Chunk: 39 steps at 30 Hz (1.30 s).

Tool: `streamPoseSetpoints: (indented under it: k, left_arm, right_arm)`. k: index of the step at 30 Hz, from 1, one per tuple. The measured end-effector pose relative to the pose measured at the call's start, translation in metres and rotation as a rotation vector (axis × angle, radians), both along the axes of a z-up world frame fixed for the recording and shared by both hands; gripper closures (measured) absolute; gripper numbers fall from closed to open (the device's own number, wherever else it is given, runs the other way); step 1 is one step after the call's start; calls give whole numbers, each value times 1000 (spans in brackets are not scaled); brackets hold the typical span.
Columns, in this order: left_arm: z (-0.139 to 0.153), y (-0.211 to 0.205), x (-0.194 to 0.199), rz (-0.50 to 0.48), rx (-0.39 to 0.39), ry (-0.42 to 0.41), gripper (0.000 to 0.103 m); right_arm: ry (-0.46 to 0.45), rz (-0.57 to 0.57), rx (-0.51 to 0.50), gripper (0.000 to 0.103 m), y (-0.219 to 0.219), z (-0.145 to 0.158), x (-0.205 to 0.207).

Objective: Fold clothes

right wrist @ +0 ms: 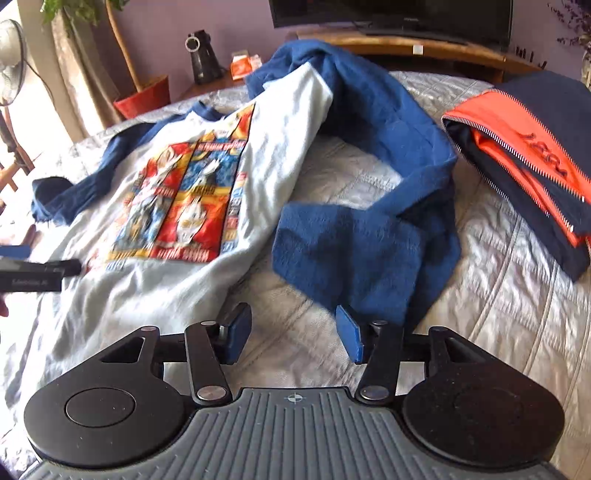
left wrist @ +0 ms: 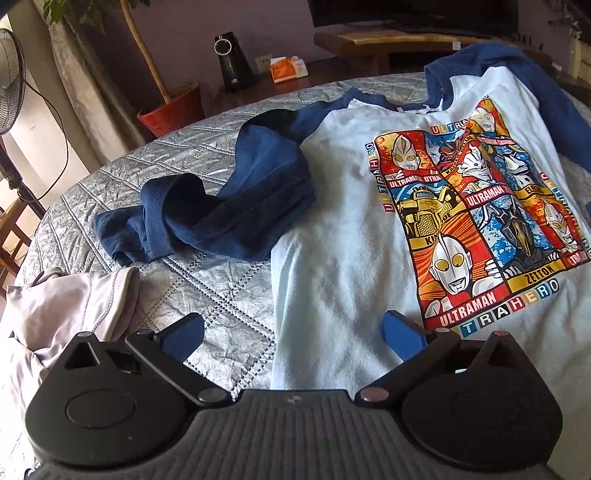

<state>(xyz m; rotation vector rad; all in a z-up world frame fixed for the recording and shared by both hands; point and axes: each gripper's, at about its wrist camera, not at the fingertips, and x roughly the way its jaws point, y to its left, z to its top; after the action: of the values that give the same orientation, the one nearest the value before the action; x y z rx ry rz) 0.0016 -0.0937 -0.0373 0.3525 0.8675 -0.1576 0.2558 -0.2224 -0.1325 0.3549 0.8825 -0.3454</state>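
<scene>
Quilted grey bed [left wrist: 207, 280] bears shirt [left wrist: 347, 236], folded jacket [right wrist: 524, 162], pale garment [left wrist: 62, 306].

Lilac wall [left wrist: 177, 22], wooden TV bench [right wrist: 424, 46], standing fan [left wrist: 9, 81]

We see the shirt [left wrist: 332, 229] cut off by the frame's right edge, well right of the left gripper [left wrist: 293, 341]. From the right gripper [right wrist: 293, 334], its print [right wrist: 184, 192] is too blurred to read. The folded jacket [right wrist: 524, 166], far right of that gripper, runs off the edge.
</scene>
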Motion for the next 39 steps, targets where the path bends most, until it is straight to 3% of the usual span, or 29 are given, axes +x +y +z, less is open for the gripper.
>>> streamPoseSetpoints:
  k: [5, 8, 11, 13, 15, 18, 19, 24, 30, 32, 33, 34, 39]
  left_arm:
    - [-1, -2, -1, -4, 6, -6, 1]
    - [-1, -2, -2, -7, 8, -8, 1]
    - [-1, -1, -1, -5, 4, -5, 1]
    - [-1, -1, 0, -6, 3, -3, 1]
    - [-1, -1, 0, -7, 3, -2, 1]
    - [-2, -2, 0, -6, 2, 0, 1]
    - [-2, -3, 0, -7, 4, 0, 1]
    - [-3, -5, 0, -10, 10, -4, 1]
    - [-3, -7, -1, -14, 15, -9, 1]
    - [-3, -8, -1, -11, 16, -10, 1]
    - [-3, -8, -1, -11, 16, -10, 1]
    - [-3, -8, -1, -11, 16, -10, 1]
    - [-3, -8, -2, -17, 21, -13, 0]
  right_arm:
    - [-19, 105, -59, 47, 52, 4, 7]
    - [-101, 167, -41, 50, 74, 9, 19]
    - [-127, 315, -173, 49, 108, 16, 29]
    - [-143, 352, -199, 41, 118, 19, 29]
    - [-157, 268, -108, 34, 102, 18, 22]
    - [-126, 122, 166, 34, 66, 0, 16]
    - [-154, 125, 179, 35, 65, 0, 13]
    - [-134, 272, 79, 43, 92, 0, 27]
    - [-81, 435, -148, 39, 120, -4, 41]
    - [-91, 481, -147, 54, 122, -3, 41]
    - [-93, 494, -132, 70, 122, -2, 41]
    - [-93, 504, -119, 77, 123, -2, 40]
    - [-101, 443, -26, 97, 110, 2, 38]
